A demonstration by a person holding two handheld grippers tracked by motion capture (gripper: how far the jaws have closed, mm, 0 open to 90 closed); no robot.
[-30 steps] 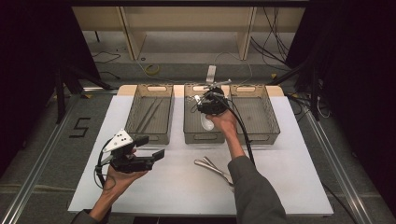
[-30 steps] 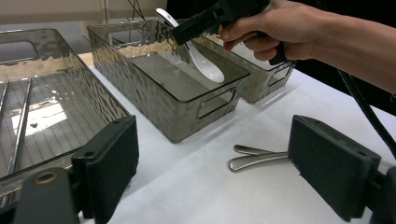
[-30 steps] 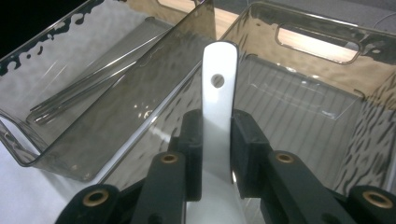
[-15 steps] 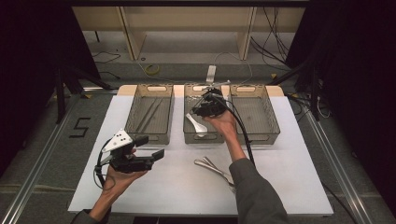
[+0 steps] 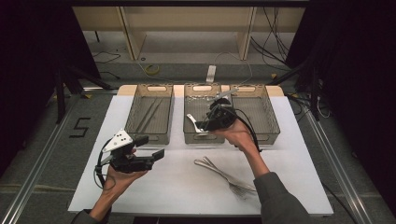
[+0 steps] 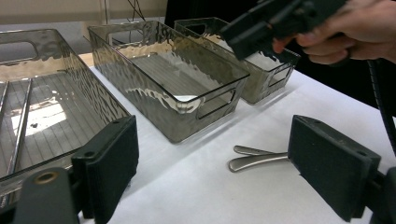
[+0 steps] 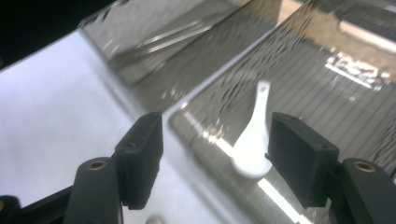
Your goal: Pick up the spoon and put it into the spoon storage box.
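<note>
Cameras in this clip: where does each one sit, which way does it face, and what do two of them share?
High view: above the person's side, looking forward and down at the table and three bins; both forearms, left gripper and right gripper show.
Left gripper view: on the left gripper, looking between its open jaws across the table to the forks; the other hand shows.
Right gripper view: on the right gripper, jaws open, just widened, looking down into the middle bin.
Shared: the white spoon, also in the high view.
</note>
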